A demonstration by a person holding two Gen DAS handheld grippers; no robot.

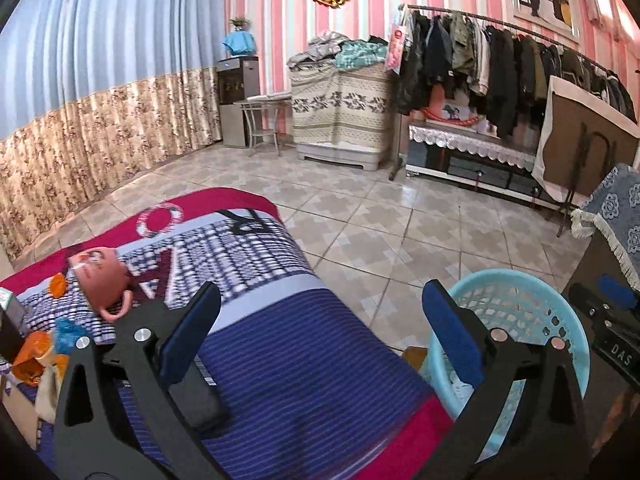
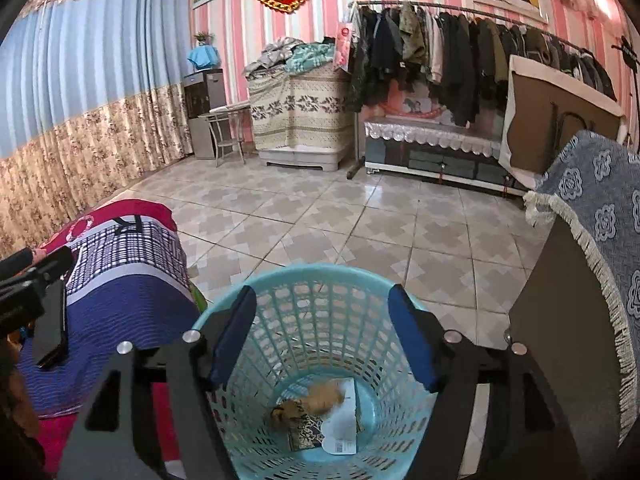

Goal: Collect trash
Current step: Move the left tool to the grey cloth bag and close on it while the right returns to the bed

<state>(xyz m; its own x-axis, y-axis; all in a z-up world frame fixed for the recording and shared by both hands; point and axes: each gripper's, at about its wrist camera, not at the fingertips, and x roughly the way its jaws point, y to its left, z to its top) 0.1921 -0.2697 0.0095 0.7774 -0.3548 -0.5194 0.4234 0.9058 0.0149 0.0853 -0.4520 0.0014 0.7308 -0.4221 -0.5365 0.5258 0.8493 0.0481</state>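
A light blue plastic basket stands on the tiled floor beside the bed; in the left wrist view the basket is at lower right. On its bottom lie a crumpled orange-brown scrap, a white barcode paper and a patterned wrapper. My right gripper hangs open over the basket, nothing between its fingers. My left gripper is open wide over the blue striped blanket, holding nothing. Orange wrappers and a blue wrapper lie at the bed's left.
A pinkish-brown mug lies on its side on the blanket. A black phone rests under my left finger. A cabinet with a blue fringed cloth stands right of the basket. Tiled floor stretches to a clothes rack.
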